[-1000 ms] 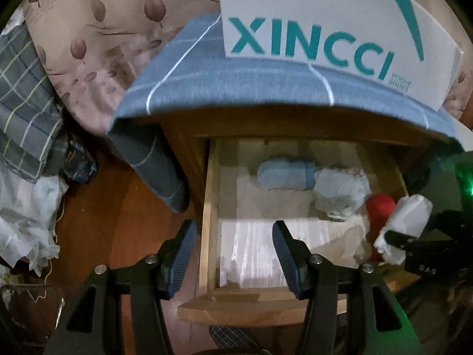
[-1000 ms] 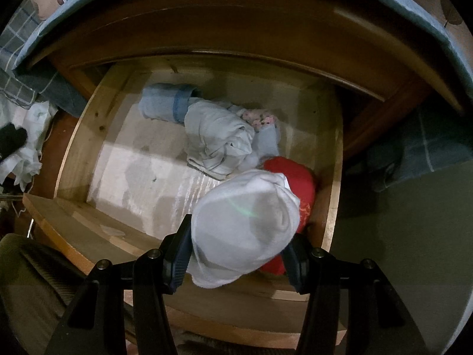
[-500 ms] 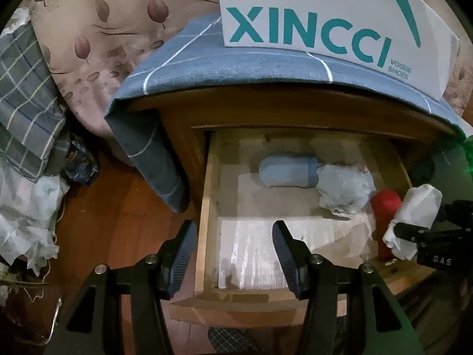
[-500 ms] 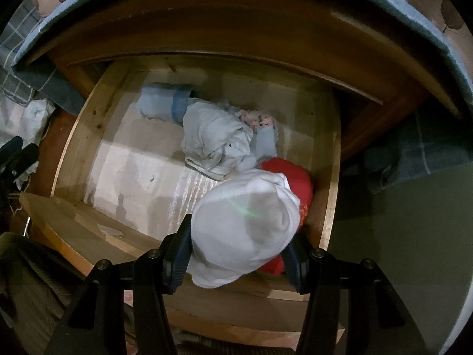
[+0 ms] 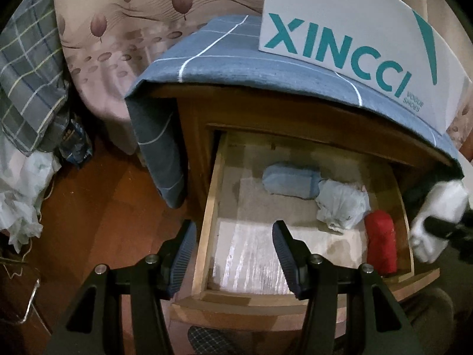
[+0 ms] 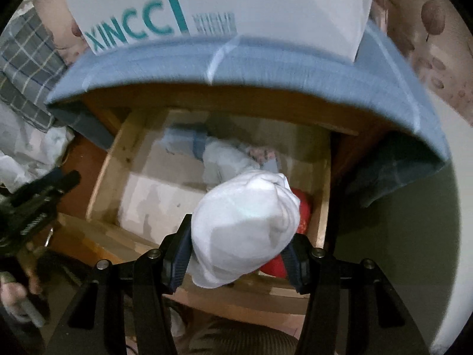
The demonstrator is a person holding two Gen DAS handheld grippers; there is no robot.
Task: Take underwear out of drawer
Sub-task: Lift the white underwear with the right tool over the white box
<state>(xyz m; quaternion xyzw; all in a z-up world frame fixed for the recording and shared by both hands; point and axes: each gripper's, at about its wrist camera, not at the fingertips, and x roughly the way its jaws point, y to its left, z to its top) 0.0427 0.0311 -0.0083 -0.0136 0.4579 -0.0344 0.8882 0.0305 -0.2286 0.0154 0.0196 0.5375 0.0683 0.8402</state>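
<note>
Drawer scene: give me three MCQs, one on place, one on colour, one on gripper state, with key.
1. Where does the red roll lie in the drawer?
A. by the right wall
B. by the left wall
C. on the floor

2. What colour is the bundle in the right gripper?
A. red
B. white
C. black

3. What does the left gripper hold?
A. a sock
B. the box
C. nothing

Key: 1 A, it lies along the right side; 2 B, white cloth fills the jaws; 3 C, only the drawer shows between its open fingers.
</note>
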